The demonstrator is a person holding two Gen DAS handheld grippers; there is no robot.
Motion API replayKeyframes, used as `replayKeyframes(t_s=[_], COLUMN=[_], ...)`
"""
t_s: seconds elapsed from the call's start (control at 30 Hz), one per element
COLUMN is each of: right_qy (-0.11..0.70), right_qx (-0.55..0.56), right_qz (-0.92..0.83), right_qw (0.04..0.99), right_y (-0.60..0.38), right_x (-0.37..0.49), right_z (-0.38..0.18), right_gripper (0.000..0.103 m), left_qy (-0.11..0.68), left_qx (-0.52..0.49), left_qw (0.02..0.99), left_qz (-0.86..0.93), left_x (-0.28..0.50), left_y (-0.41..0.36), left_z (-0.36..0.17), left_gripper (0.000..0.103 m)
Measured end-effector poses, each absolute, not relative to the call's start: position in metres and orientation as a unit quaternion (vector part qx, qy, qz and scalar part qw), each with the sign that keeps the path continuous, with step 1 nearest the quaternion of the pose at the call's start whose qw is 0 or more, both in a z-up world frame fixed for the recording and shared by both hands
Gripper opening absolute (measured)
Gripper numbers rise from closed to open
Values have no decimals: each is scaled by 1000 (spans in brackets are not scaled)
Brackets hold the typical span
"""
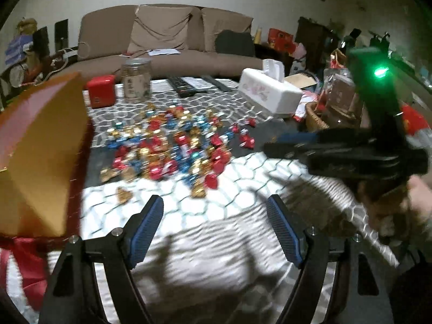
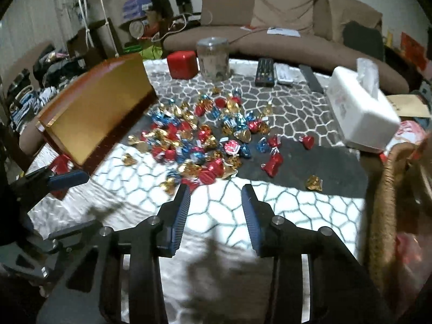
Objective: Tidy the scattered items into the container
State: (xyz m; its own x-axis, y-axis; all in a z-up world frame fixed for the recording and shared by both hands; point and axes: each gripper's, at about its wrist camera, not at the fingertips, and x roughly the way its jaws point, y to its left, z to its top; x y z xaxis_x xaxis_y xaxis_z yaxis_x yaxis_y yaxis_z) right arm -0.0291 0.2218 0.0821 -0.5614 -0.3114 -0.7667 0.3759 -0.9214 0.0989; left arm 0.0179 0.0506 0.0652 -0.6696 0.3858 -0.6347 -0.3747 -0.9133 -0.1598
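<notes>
Left wrist view: the left gripper (image 1: 215, 216), lower centre, stands wide open with nothing between its two blue-padded fingers (image 1: 147, 232). Beyond it, mid-frame, lies one heap of foil-wrapped candies (image 1: 172, 145) in red, blue and gold, too many and too blurred to count. One gold-lined box (image 1: 46, 140) rises at the left edge. Upper centre: one red cube (image 1: 101, 90) and one glass jar (image 1: 135, 79); at upper right, one white tissue box (image 1: 267, 94).

Right wrist view: the right gripper (image 2: 215, 210), lower centre, is partly open and empty. Two stray candies, one red (image 2: 274, 163) and one gold (image 2: 314, 182), lie right of the heap. Three remotes (image 2: 266, 74) lie side by side, upper centre.
</notes>
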Motion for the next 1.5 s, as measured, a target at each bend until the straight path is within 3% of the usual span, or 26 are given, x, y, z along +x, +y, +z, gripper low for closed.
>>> replayKeyframes(t_s=[0.17, 0.3, 0.37, 0.47, 0.93, 0.97, 1.03, 1.07, 1.3, 1.5], right_qy=[1, -12, -15, -26, 7, 3, -3, -4, -7, -8], right_qx=[435, 443, 446, 449, 460, 459, 456, 457, 451, 425], right_qz=[-872, -873, -873, -876, -877, -877, -879, -879, -880, -888], right_qw=[222, 204, 195, 174, 135, 138, 137, 138, 150, 177], right_y=[229, 243, 252, 263, 261, 262, 264, 264, 258, 253], right_x=[-54, -67, -71, -78, -116, -116, -115, -114, -104, -86], right_z=[56, 45, 42, 39, 10, 12, 14, 16, 32, 57], right_gripper=[25, 25, 25, 25, 27, 22, 17, 16, 16, 16], left_qy=[-30, -47, -55, -47, -20, -19, -14, -17, -22, -32], left_qx=[-356, -368, -382, -397, -405, -405, -414, -418, -421, -395], left_qw=[227, 226, 225, 210, 204, 206, 206, 208, 209, 220], left_qz=[906, 901, 895, 892, 891, 890, 887, 884, 883, 892], left_x=[-6, -24, -34, -47, -60, -60, -62, -63, -59, -39], left_y=[75, 84, 86, 92, 84, 84, 83, 81, 83, 72], left_z=[45, 30, 21, 11, 11, 11, 8, 6, 8, 41], left_gripper=[77, 71, 57, 49, 42, 42, 19, 15, 13, 11])
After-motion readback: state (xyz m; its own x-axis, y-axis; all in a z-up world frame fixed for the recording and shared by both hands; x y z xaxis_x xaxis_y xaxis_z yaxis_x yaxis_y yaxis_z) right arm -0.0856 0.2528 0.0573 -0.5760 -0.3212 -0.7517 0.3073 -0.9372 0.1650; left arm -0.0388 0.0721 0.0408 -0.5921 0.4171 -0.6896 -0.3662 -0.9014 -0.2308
